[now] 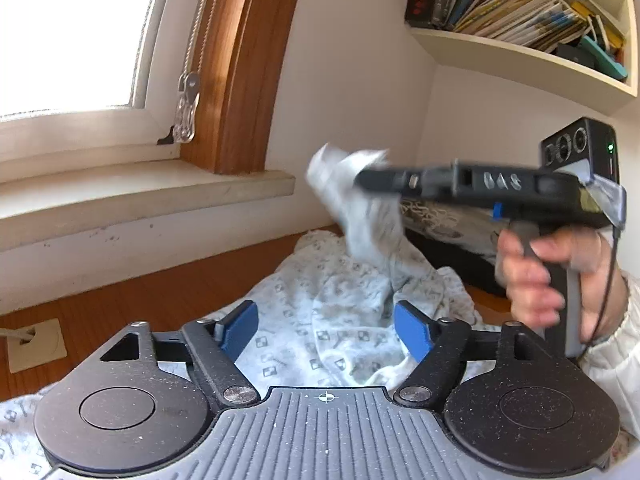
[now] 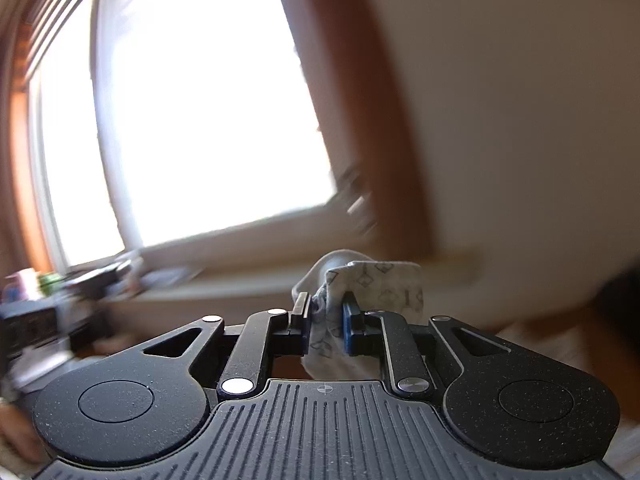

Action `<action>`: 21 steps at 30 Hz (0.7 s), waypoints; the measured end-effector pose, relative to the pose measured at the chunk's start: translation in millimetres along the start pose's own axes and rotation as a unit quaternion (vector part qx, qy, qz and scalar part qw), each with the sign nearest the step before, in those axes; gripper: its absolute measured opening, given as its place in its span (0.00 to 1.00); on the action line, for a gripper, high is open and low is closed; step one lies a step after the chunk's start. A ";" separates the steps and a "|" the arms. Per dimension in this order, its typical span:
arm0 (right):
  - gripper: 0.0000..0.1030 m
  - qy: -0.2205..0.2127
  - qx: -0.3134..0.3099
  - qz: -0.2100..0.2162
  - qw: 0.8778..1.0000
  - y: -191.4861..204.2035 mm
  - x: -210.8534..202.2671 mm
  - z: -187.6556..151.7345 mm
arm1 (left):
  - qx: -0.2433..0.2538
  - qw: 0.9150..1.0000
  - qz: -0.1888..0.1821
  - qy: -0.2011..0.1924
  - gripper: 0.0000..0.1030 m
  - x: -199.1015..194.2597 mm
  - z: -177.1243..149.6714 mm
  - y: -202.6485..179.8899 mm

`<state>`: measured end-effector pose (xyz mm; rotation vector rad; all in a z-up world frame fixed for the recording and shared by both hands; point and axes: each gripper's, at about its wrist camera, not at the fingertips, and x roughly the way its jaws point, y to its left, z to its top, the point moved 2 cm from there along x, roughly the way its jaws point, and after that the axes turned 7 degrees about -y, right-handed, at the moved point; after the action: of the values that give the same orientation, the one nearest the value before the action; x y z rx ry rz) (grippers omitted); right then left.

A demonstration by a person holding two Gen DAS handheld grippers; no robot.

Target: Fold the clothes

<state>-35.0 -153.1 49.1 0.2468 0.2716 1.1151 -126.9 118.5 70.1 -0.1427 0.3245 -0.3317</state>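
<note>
Left gripper (image 1: 326,330): the jaws stood wide apart above the garment, the blue pads (image 1: 412,336) clear of the cloth, with nothing clamped between them.
Right gripper (image 2: 326,330): the jaws stood narrow and were pressed on a bunched fold of the garment, which filled the gap between the dark blue pads (image 2: 348,332).
Right gripper, seen from the left wrist view (image 1: 362,180): it was raised above the desk, pointed toward the left of the picture, blurred, with a lifted length of cloth trailing from its tip.
Hand (image 1: 552,276): it was wrapped round the right gripper's handle, with a white sleeve (image 1: 612,344) at the wrist.
Garment (image 1: 320,312): pale blue-white with small grey printed figures; the bulk lay rumpled on the desk just ahead of the left gripper, one part drawn up to the right gripper.
Garment, right wrist view (image 2: 376,292): a folded edge stood up above the pads, and more hung below them.
Desk (image 1: 168,292): brown wood, partly covered by the garment.
Wall socket (image 1: 36,344): at the left edge, beside the desk.
Window (image 1: 76,32): bright, with a pale sill (image 1: 140,196) and a brown wooden frame (image 1: 244,64).
Shelf (image 1: 532,60): mounted on the wall at upper right, stacked with books and booklets (image 1: 520,12).
Right wrist background: heavily blurred; items at the left edge could not be identified.
</note>
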 end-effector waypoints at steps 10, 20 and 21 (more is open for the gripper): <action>0.54 0.031 -0.016 -0.074 0.997 -51.5 -32.7 -21.9 | -0.061 0.997 0.015 0.037 0.76 25.1 -13.1 25.5; 0.71 0.063 -0.035 -0.182 0.981 -105.2 -52.3 -64.8 | -0.100 0.991 0.016 0.092 0.61 55.5 -23.1 35.3; 0.72 0.064 -0.034 -0.181 0.981 -104.5 -47.4 -66.2 | -0.090 0.991 0.016 0.093 0.49 56.4 -23.9 32.9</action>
<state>11.6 -236.0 -43.2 0.0593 0.3753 0.7780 -74.8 128.0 25.1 -0.2851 0.5402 -0.2849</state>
